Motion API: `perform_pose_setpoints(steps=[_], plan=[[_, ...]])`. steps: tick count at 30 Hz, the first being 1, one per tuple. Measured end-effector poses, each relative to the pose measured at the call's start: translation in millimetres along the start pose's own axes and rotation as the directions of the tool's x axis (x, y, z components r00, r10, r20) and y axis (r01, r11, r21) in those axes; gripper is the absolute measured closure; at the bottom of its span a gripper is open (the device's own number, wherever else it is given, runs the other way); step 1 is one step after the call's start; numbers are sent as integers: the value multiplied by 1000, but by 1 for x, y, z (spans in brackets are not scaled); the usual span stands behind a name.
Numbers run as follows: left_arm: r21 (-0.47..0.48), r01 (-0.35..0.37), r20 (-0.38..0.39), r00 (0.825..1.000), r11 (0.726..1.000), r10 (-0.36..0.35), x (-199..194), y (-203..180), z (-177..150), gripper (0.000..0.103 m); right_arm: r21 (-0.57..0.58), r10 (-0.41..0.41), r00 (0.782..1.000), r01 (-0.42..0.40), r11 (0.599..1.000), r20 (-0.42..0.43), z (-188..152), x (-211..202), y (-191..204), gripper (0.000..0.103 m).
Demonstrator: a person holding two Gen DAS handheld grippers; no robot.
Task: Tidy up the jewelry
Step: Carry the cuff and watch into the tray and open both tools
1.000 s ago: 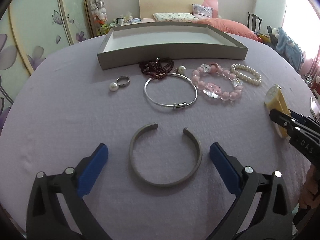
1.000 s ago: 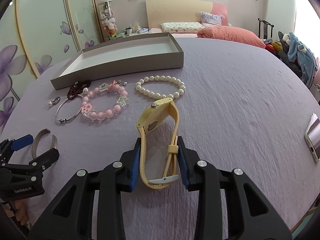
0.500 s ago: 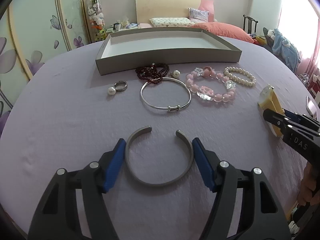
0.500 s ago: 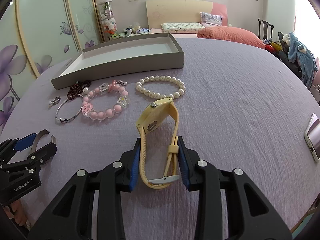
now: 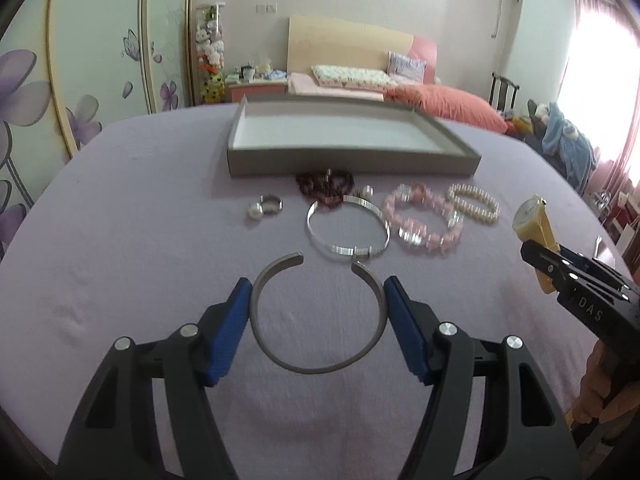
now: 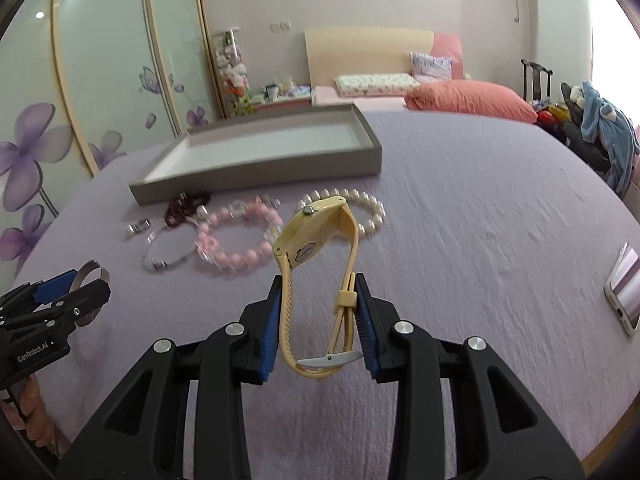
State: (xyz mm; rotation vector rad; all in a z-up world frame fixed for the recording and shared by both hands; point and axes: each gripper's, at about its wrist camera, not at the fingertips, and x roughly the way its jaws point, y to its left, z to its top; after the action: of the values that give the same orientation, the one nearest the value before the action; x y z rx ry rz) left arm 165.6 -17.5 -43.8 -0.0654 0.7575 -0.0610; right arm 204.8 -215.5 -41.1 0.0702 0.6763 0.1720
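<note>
Clamping half-wide on the grey cuff bangle [image 5: 318,322] — left gripper [image 5: 316,324], right gripper [image 6: 316,322] pinching narrow on the yellow watch [image 6: 316,264], tray [image 5: 352,162] sitting at twelve o'clock.

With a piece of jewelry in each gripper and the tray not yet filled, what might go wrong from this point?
1. The left gripper pinches the open grey cuff across its sides; the cuff could flex or spring out.
2. The right gripper holds the yellow watch only by its strap, with the case hanging free, so it may swing or slip.
3. The pink bead bracelet and pearl bracelet lie before the tray; a low pass could drag them.
</note>
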Motion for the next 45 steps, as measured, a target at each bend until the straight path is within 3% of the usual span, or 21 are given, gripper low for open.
perform_pose_setpoints(steps=[11,20,25,29,33,45], plan=[[3,8,163,987,1000,-9,-18,14,75,37,-12,43,987,-41,999,155,70,-5,7,68],[15,-17,189,982,1000,14,32,20,155,37,-51,42,974,-31,998,221,150,44,20,68],[17,-56,161,986,998,53,85,21,191,37,-73,27,982,-14,997,189,181,100,34,68],[-20,-45,93,995,999,46,131,25,206,37,-15,11,998,-10,1000,68,186,158,29,68],[-31,-67,48,996,997,69,166,30,213,37,38,19,999,-18,999,-40,182,200,20,68],[-62,-88,-37,996,994,85,213,44,217,37,69,17,985,-5,998,-173,179,233,17,67]])
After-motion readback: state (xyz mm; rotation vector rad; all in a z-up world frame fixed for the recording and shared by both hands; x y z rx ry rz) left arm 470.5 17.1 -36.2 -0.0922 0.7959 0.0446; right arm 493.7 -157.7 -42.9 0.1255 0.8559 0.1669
